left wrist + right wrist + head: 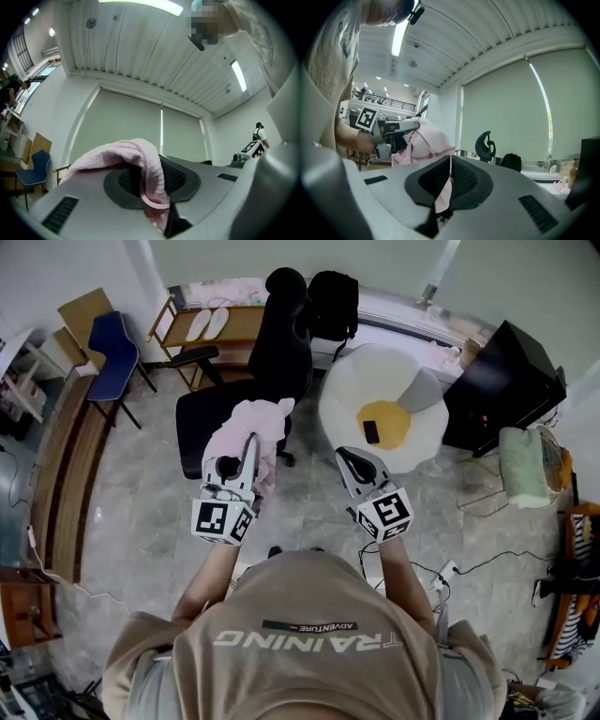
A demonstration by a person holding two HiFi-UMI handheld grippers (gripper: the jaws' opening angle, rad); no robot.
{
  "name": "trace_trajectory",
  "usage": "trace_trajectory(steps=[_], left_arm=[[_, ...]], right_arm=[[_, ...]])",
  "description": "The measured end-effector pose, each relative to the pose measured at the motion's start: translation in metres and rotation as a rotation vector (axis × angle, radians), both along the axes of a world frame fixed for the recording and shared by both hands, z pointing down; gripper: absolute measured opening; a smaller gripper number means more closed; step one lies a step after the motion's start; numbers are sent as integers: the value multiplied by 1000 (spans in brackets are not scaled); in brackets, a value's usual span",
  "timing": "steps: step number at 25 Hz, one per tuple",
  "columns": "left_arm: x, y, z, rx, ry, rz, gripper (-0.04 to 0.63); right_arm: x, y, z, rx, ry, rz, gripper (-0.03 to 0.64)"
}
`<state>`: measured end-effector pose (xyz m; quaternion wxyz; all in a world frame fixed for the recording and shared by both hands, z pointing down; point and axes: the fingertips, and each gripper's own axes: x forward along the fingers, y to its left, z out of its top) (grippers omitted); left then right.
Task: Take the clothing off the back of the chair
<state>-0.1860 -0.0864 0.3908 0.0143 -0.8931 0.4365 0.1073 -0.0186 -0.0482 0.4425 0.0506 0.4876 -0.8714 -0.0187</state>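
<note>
A pink garment (246,430) hangs bunched in the air in front of the black office chair (272,352), clear of its back. My left gripper (251,444) is shut on it; in the left gripper view the pink garment (140,164) drapes over the pads of the left gripper (157,187). My right gripper (349,460) is level beside it, to the right. In the right gripper view the right gripper (449,180) is shut on a thin strip of pink cloth (444,194), with the pink garment (424,140) and the chair (487,145) beyond.
A white round seat (356,381) with a yellow cushion (384,423) and a phone (371,432) stands right of the chair. A black cabinet (506,381) is further right. A blue chair (112,352) and a wooden shelf (234,324) stand at the back left. Cables (469,568) lie on the floor.
</note>
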Motion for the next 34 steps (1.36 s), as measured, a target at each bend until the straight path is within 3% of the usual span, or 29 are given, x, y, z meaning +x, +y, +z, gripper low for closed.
trace_trajectory(steps=[17, 34], left_arm=[[7, -2, 2, -13, 0, 37, 89], [13, -7, -18, 28, 12, 49, 89]], right_arm=[[8, 8, 5, -11, 1, 44, 35], [14, 19, 9, -15, 12, 77, 35]])
